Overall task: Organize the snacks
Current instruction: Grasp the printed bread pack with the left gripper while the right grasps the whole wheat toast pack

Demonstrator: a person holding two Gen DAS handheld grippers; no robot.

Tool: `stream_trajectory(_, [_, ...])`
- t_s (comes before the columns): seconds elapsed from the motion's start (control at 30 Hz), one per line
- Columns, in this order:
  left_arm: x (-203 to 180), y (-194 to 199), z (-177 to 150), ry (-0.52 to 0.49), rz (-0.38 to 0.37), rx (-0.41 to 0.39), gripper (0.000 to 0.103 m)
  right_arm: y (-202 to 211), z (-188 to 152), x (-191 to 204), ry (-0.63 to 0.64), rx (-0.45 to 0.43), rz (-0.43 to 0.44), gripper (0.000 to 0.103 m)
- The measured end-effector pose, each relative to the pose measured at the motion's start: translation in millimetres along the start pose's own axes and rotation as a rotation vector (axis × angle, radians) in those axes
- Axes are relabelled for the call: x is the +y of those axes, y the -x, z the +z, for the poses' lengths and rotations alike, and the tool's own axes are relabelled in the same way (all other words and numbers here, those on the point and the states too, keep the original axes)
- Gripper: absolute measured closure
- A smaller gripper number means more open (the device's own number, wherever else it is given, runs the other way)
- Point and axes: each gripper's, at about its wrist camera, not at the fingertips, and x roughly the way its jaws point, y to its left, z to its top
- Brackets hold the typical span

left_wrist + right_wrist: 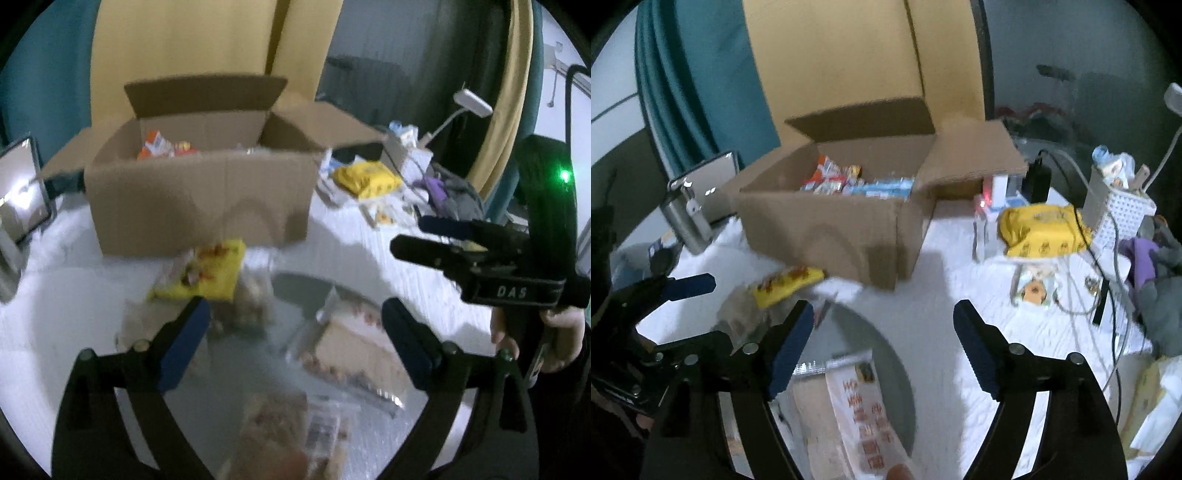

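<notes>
Both tools hang above the white worktop (369,254) with nothing in them. The left gripper (295,325) has its fingers spread wide and empty; the right gripper (884,339) is likewise wide open and holds nothing.

The open cardboard box (199,199) stands at the back of the worktop, and a few packets already lie inside it (849,181). Loose snacks lie in front of it: a yellow packet (207,273) just before the box's near wall, a clear bag (251,295) touching it, and a pale wrapped packet with small orange prints (860,398) nearest the grippers. A further brownish packet (280,428) shows at the bottom of the left view, though the blur makes it hard to say what it is.

This looks like the gap between picks: some snacks boxed, several left to gather. The pale packet sits almost under the right gripper, so it is the likely next target. That calls for lowering the fingers astride it, closing on its edge, then lifting it clear of the box's near wall before letting go inside.
</notes>
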Motion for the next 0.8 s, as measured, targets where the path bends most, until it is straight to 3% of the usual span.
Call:
stream_trajectory(0.5, [-10.8,-8.2,-78.9,-0.027,0.006,0.196,0.008,-15.2,-67.1,14.3,0.069,0.082,0.068,0.022])
stream_trajectory(0.73, [-14.5,-8.1,-92.1,-0.089,0.045,0.208,0.008,-31.6,-88.1,33.7,0.134,0.148,0.074,0.022])
stream_trajectory(0.8, [-17.5,-14.0,-96.0,-0.144,0.096,0.217,0.007,-36.4,-92.1,36.6,0.147,0.159,0.054,0.020])
